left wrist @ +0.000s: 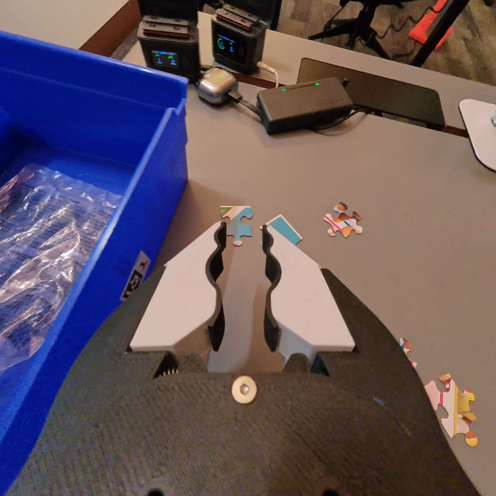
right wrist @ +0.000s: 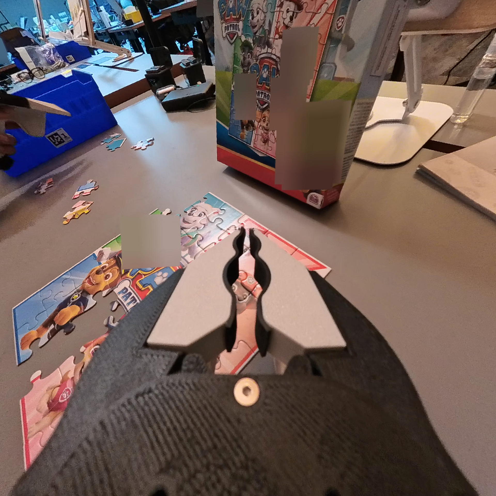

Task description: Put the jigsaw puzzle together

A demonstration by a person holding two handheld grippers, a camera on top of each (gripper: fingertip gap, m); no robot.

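- Here, at your far left, the blue bin (left wrist: pixel 150 161) stands just beside your left gripper (left wrist: pixel 243 228), with a crinkled plastic bag (left wrist: pixel 45 241) lying inside it.
- Your left gripper has its fingers apart with nothing between them; only bare grey table (left wrist: pixel 349 166) shows through the gap.
- Just past the left fingertip (left wrist: pixel 221 228) lies a teal puzzle piece with a green corner (left wrist: pixel 237 221), flat on the table, its long axis running away from you; its near knob sits slightly inside the gap's line.
- Partly hidden under the right fingertip (left wrist: pixel 265 232) lies a second teal piece with a white edge (left wrist: pixel 285 229), angled off to the right.
- Farther right, well apart from the fingers, lies a brown and white piece (left wrist: pixel 343 221).
- Your right gripper (right wrist: pixel 246 232) has its fingers drawn nearly together, holding nothing, tips over the red-bordered far edge of the partly assembled puzzle (right wrist: pixel 67 303).
- Beyond it, ahead and slightly right, the puzzle box (right wrist: pixel 281 94) stands upright.
- The two teal pieces lie far off to that gripper's left, so your left gripper is much the nearer to them.
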